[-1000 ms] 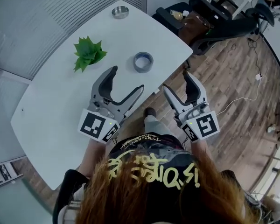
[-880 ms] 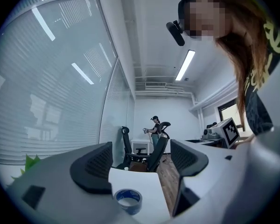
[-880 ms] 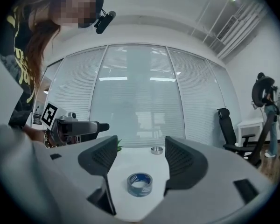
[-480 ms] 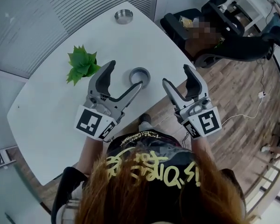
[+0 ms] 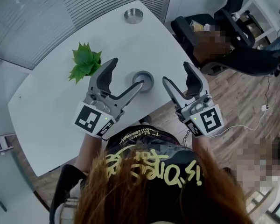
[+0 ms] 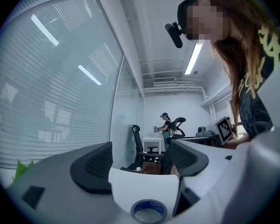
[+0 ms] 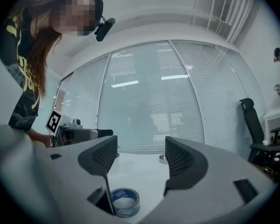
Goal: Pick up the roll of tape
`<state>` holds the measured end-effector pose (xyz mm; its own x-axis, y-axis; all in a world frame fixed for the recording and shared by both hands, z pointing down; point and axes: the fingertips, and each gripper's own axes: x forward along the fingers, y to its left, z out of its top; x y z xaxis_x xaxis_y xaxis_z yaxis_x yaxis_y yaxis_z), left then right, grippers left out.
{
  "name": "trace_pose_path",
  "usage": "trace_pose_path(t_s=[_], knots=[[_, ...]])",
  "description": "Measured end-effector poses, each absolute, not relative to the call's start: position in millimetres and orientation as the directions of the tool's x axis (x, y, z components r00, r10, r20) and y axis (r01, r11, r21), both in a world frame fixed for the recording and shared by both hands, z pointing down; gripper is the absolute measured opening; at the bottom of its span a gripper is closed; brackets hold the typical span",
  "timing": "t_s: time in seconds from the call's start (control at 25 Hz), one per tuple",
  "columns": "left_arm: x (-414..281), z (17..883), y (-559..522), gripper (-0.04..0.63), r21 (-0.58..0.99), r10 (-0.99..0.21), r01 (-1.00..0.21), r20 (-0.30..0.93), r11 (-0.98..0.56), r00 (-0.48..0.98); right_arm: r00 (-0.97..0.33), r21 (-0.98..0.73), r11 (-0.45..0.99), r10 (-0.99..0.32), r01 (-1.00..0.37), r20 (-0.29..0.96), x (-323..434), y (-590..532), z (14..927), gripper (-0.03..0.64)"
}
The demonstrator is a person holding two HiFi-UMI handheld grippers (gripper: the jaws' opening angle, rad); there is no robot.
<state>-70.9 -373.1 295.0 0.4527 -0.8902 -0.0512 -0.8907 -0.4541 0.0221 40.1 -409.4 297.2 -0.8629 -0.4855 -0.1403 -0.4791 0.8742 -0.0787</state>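
The left claw (image 5: pixel 126 73) has advanced, one tip now just beside the roll of tape (image 5: pixel 147 76).

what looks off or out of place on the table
Nothing stands out. The tape lies flat on the table, the plant stands upright, the dish sits at the far corner, and the left gripper and right gripper are open.

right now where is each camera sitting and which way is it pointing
Head view: worn on the head, looking steeply down at the white table; shows hair, the left gripper and the right gripper.
Left gripper view: on the left gripper, low over the table, facing office chairs; jaws apart, the person at right.
Right gripper view: on the right gripper, facing the glass wall; jaws apart, the person at left.
Shared: all three show the roll of tape.
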Motion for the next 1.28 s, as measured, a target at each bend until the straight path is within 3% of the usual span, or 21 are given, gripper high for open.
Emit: trace_pose_path(t_s=[0.44, 0.64, 1.0, 1.28], knots=[[-79, 306, -385, 0.382, 0.053, -0.884, -0.882, -0.035, -0.468, 0.467, -0.904, -0.055, 0.907, -0.42, -0.416, -0.078, 29, -420, 315, 0.303], [-79, 328, -386, 0.388, 0.086, -0.86, -0.856, -0.003, -0.509, 0.511, -0.964, -0.044, 0.963, -0.267, -0.266, -0.012, 20, -410, 346, 0.304], [-63, 396, -377, 0.4, 0.102, -0.798, -0.808, 0.127, -0.58, 0.588, -0.971, -0.038, 0.995, -0.078, -0.089, 0.226, 6, -394, 426, 0.321], [-55, 459, -370, 0.414, 0.052, -0.719, -0.776, 0.339, -0.629, 0.606, -0.919, 0.036, 0.999, 0.012, 0.029, 0.394, -4, -387, 475, 0.33]])
